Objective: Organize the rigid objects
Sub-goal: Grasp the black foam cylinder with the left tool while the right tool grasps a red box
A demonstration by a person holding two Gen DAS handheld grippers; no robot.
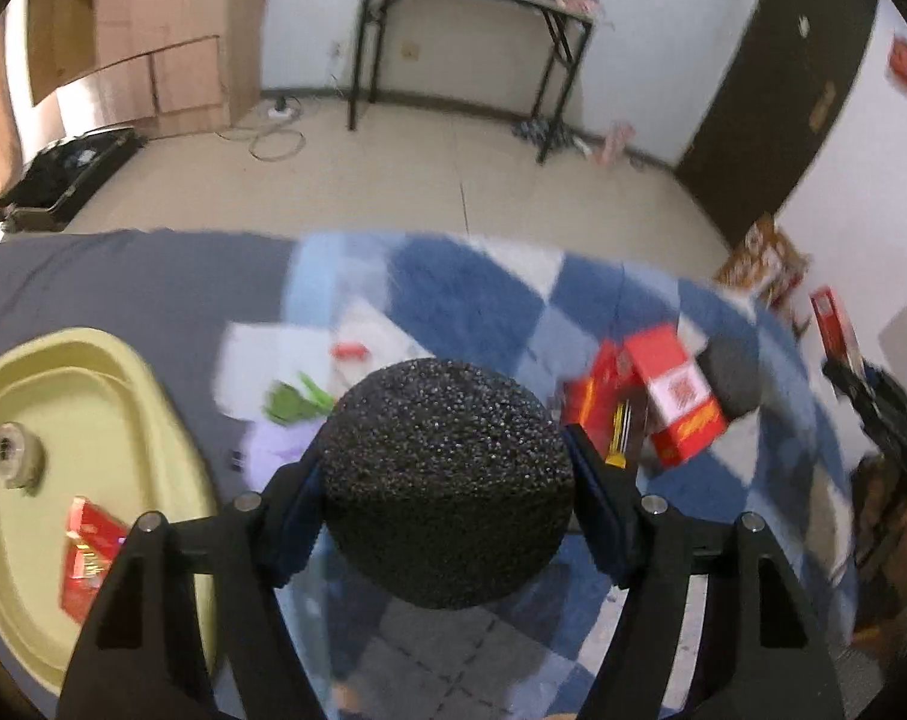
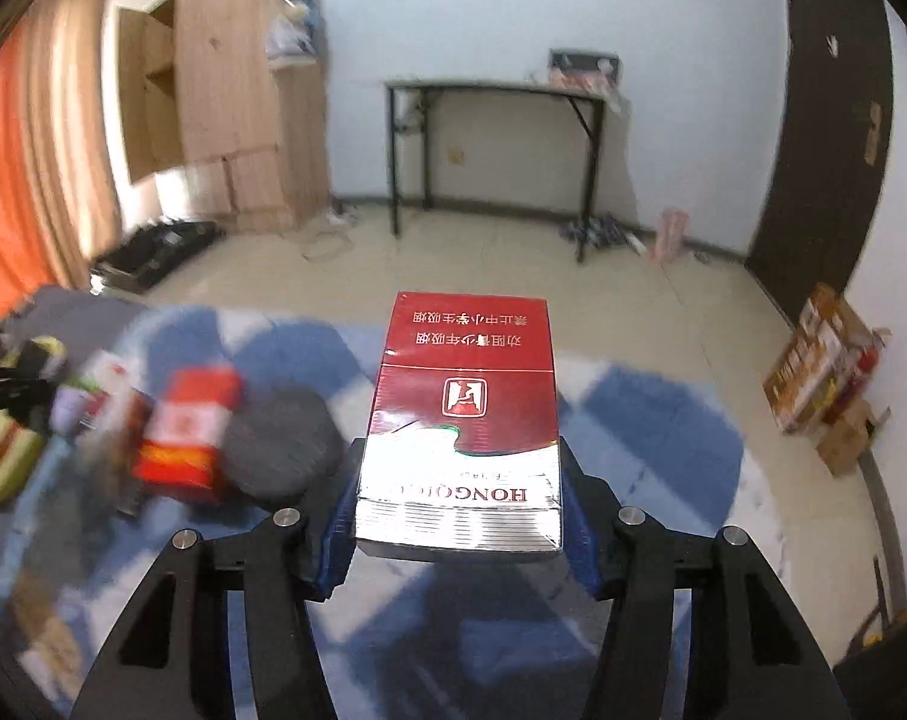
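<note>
Left gripper [image 1: 447, 501]: jaws closed on one black foam ball [image 1: 447, 480], pressing it from both sides, lifted above the blanket
Right gripper [image 2: 459, 480]: jaws clamped narrow on one red and silver cigarette pack [image 2: 462, 420], held flat with its printed face up, above the blanket
Blanket [image 1: 471, 288]: one, blue and white checked, spread over a grey cover [image 1: 123, 282] on the surface that carries everything
Tray [image 1: 123, 396]: one, pale yellow-green, at the left edge of the surface on the grey cover
In the tray: one roll of clear tape [image 1: 18, 456] toward its left side; one red pack [image 1: 90, 558] near its right rim, seen in the left wrist view
Loose pile on the blanket: one red and white box [image 1: 678, 402] tilted on its side; one more red box [image 1: 597, 396] just beside it on the left; one dark grey disc [image 1: 732, 375] touching the red and white box on the right
Papers and small things: white sheets [image 1: 261, 360] near the middle of the blanket, with a green item [image 1: 291, 399] and a small red item [image 1: 351, 351] on them; too blurred to tell more
Count held: two things in all, one in each gripper
Right gripper in the left wrist view: a dark shape at the far right edge, carrying the red pack
</note>
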